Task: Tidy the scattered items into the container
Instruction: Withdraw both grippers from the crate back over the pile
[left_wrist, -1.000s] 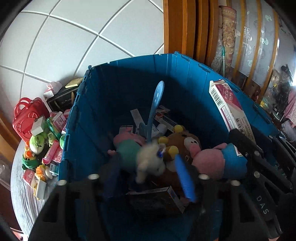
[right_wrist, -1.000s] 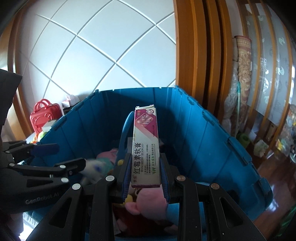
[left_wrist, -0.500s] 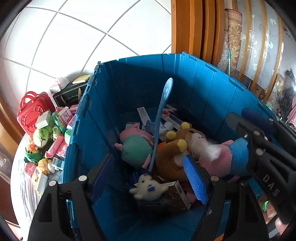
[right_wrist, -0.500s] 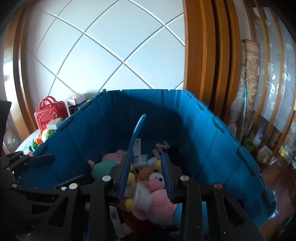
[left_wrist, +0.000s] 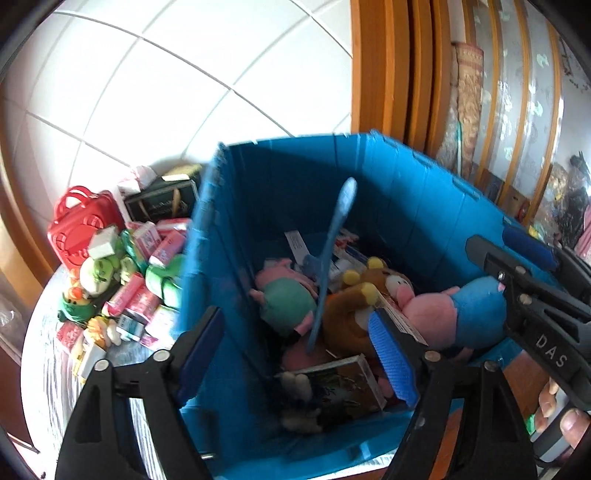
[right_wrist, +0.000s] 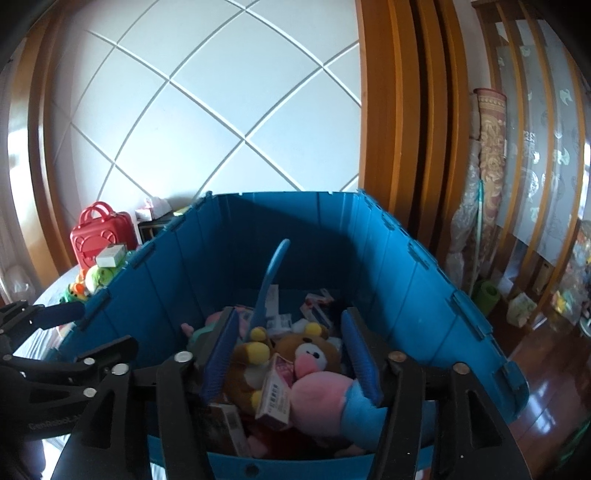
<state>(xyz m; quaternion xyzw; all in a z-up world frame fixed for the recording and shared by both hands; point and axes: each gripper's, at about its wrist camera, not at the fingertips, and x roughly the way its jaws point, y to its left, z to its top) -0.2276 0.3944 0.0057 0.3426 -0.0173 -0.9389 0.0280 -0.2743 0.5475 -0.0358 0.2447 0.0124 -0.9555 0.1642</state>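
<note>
The blue bin (left_wrist: 295, 177) (right_wrist: 314, 221) holds plush toys, boxes and an upright blue long-handled tool (left_wrist: 332, 251). My right gripper (right_wrist: 291, 356) hangs over the bin with its jaws opening and nothing between the pads. Below it, the pink medicine box (right_wrist: 275, 391) lies on a brown bear (right_wrist: 295, 350) and a pink plush (right_wrist: 321, 398). My left gripper (left_wrist: 295, 354) stands wide, its jaws opening and bare, astride the bin's left wall. A small white plush (left_wrist: 295, 387) lies blurred on the bin floor beside a dark box (left_wrist: 340, 387).
Left of the bin, a heap of small boxes and toys (left_wrist: 129, 295) covers the table, with a red toy case (left_wrist: 85, 229) and a dark box (left_wrist: 162, 199) behind. A tiled wall and wooden door frame stand beyond. Fingers of a hand (left_wrist: 561, 417) show at bottom right.
The right gripper opened and the pink box dropped onto the plush toys. The white plush fell from the left gripper to the bin floor. The left gripper shifted left over the bin wall.
</note>
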